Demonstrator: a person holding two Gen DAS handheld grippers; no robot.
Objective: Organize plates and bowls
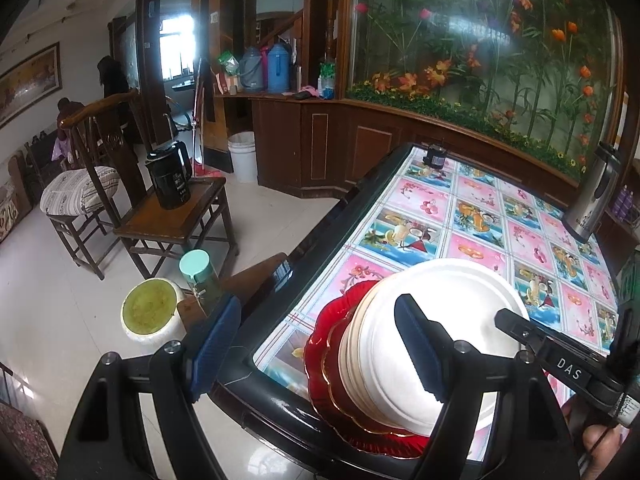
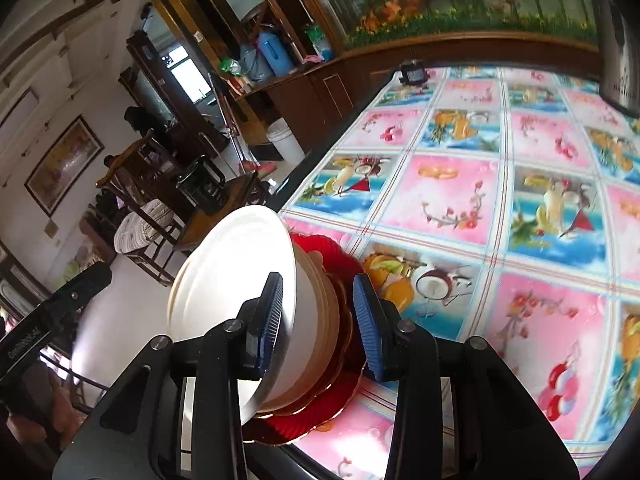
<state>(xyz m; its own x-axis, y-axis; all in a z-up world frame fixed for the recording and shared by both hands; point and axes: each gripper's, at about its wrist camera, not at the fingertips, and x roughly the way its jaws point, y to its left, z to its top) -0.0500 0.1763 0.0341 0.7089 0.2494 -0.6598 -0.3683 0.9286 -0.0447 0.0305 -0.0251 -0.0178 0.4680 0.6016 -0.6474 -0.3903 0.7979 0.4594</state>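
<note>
Right gripper (image 2: 318, 320) fingers are straddling the white bowl (image 2: 240, 280) rim, partly open, not clamping; bowl's sitting on the stack over the red plate (image 2: 316, 424) at the table (image 2: 520, 208) edge. Left gripper (image 1: 316, 344) is hovering wide open, empty. I'm judging stacking; next needs release and clean withdrawal.

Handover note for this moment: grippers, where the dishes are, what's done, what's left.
Left gripper: open, empty, beside the stack.
Right gripper: open, jaws straddling the wall of the top white bowl; no pad visibly pressing.
Dishes: white bowls nested on red scalloped plates, at the near corner of the table.
Done: one stack built.
Left: probably release and withdraw; no other dishes visible.
</note>
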